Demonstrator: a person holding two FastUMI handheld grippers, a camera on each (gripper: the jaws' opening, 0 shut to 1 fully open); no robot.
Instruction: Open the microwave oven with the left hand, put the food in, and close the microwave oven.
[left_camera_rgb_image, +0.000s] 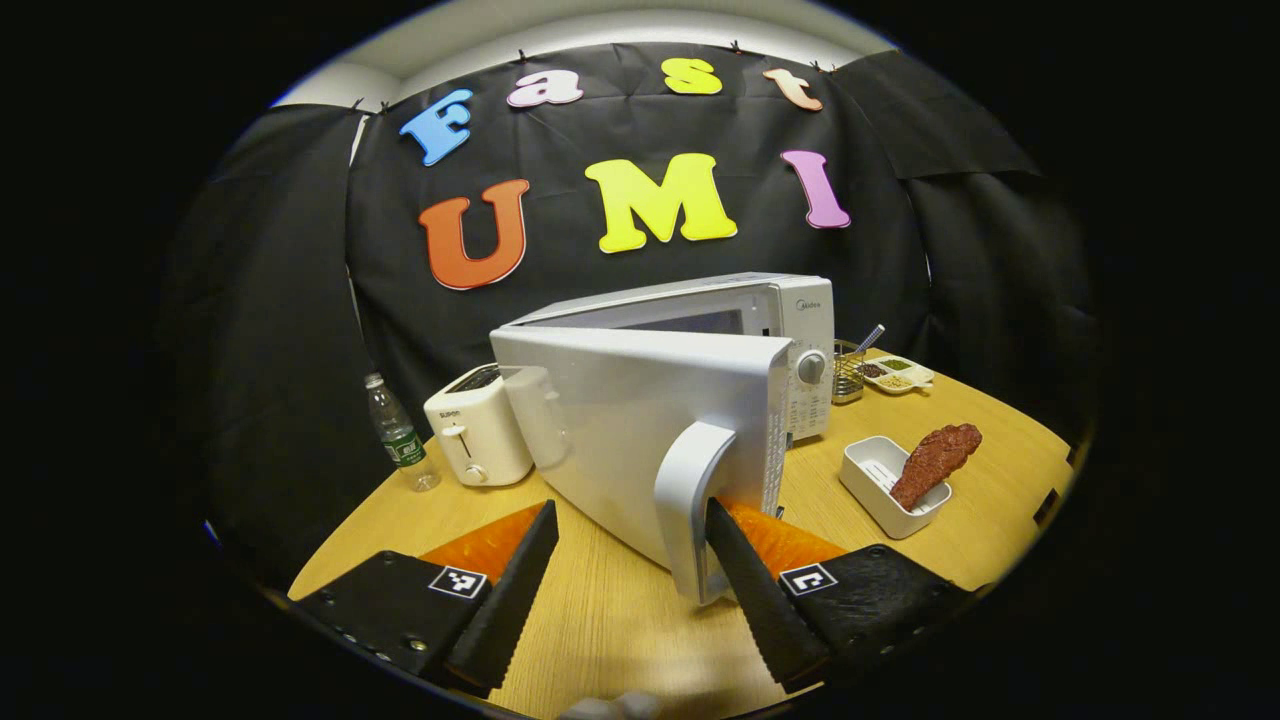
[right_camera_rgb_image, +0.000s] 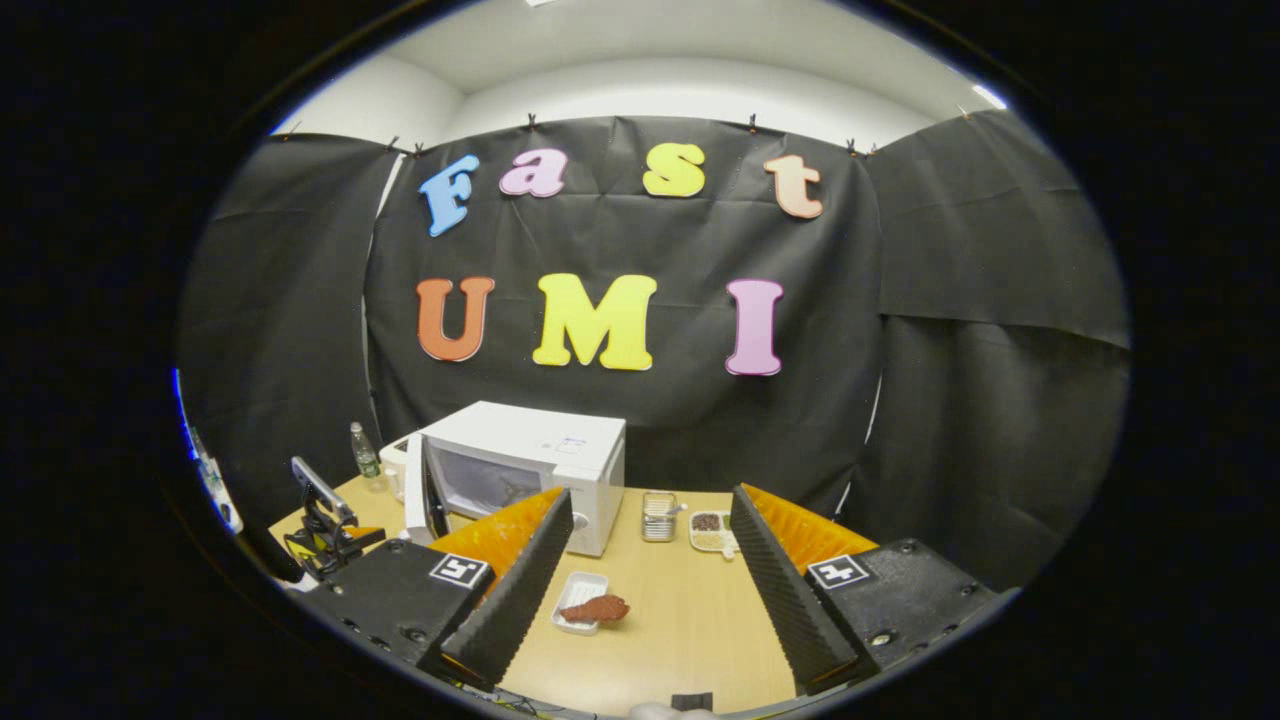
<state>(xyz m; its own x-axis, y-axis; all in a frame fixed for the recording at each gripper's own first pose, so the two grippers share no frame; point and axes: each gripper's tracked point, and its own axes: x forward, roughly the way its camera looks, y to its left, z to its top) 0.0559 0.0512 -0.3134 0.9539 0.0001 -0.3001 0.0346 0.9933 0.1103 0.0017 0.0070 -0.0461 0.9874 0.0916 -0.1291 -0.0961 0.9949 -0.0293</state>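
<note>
The white microwave (left_camera_rgb_image: 770, 320) stands at the back of the wooden table (left_camera_rgb_image: 620, 620). Its door (left_camera_rgb_image: 620, 430) is swung partly out toward me. My left gripper (left_camera_rgb_image: 630, 508) is open. The door handle (left_camera_rgb_image: 690, 500) sits between its fingers, right beside the right-hand finger (left_camera_rgb_image: 750, 580). The food, a reddish-brown piece of meat (left_camera_rgb_image: 935, 462), leans in a small white tray (left_camera_rgb_image: 868, 490) right of the microwave. In the right gripper view the microwave (right_camera_rgb_image: 540, 455), its open door (right_camera_rgb_image: 415, 490) and the food (right_camera_rgb_image: 598, 608) lie ahead. My right gripper (right_camera_rgb_image: 650, 498) hovers open above the table, holding nothing.
A white toaster (left_camera_rgb_image: 478, 435) and a water bottle (left_camera_rgb_image: 400, 435) stand left of the microwave. A wire basket (left_camera_rgb_image: 848, 372) and a divided dish of condiments (left_camera_rgb_image: 897, 373) sit behind the food tray. Bare table lies in front of the tray.
</note>
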